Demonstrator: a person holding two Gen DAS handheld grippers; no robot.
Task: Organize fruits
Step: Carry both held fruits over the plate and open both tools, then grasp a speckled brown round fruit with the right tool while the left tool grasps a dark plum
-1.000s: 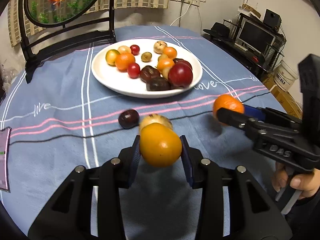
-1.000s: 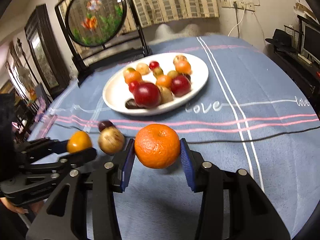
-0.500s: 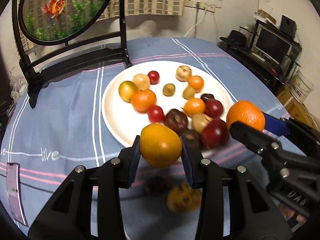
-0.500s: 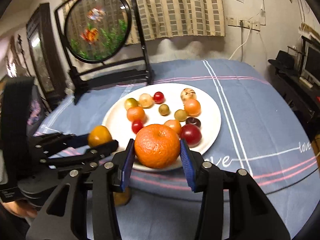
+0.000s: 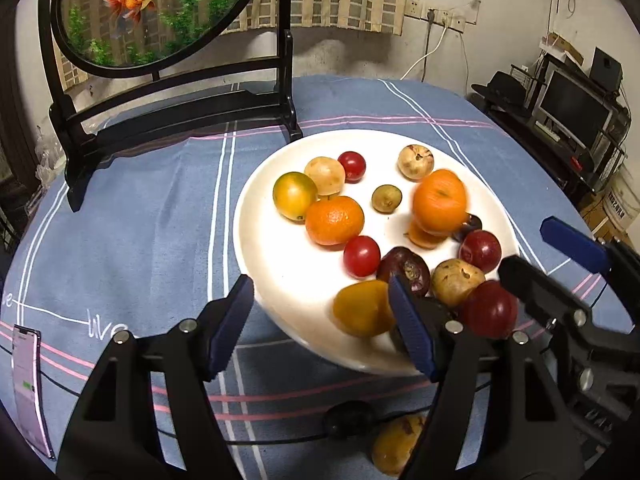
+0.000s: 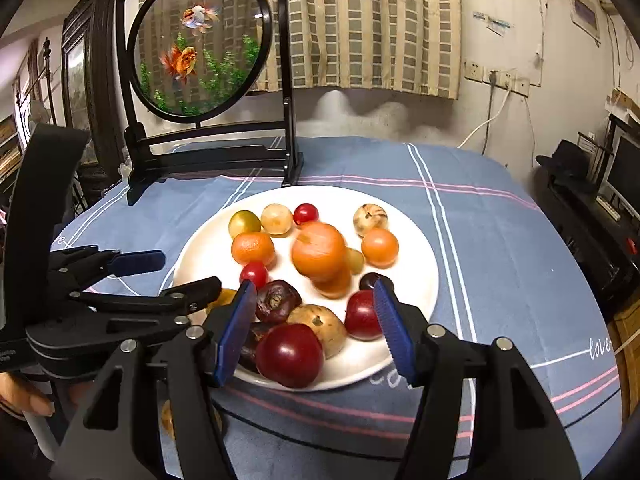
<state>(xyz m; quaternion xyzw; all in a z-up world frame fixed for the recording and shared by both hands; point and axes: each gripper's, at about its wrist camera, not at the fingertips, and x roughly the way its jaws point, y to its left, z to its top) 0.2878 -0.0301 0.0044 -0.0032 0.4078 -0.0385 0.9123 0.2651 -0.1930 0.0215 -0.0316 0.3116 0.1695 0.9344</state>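
Observation:
A white plate (image 5: 280, 272) (image 6: 416, 280) holds several fruits. My left gripper (image 5: 320, 328) is open and empty at the plate's near edge. A yellow-orange fruit (image 5: 362, 310) lies blurred on the plate just inside its right finger. My right gripper (image 6: 316, 332) is open and empty over the plate's near side. A blurred orange tangerine (image 6: 319, 252) (image 5: 439, 202) sits among the fruits in the plate's middle. The right gripper (image 5: 560, 272) shows at the right of the left wrist view; the left gripper (image 6: 160, 276) shows at the left of the right wrist view.
A dark plum (image 5: 348, 418) and a yellow-brown fruit (image 5: 396, 444) lie on the blue tablecloth in front of the plate. A black stand with a round fish-tank screen (image 6: 200, 44) stands behind the plate. A phone (image 5: 26, 384) lies at the left edge.
Both grippers have opened and let go of their fruits. The yellow-orange fruit and the tangerine dropped onto the plate and are still moving. Both grippers moved forward over the plate.

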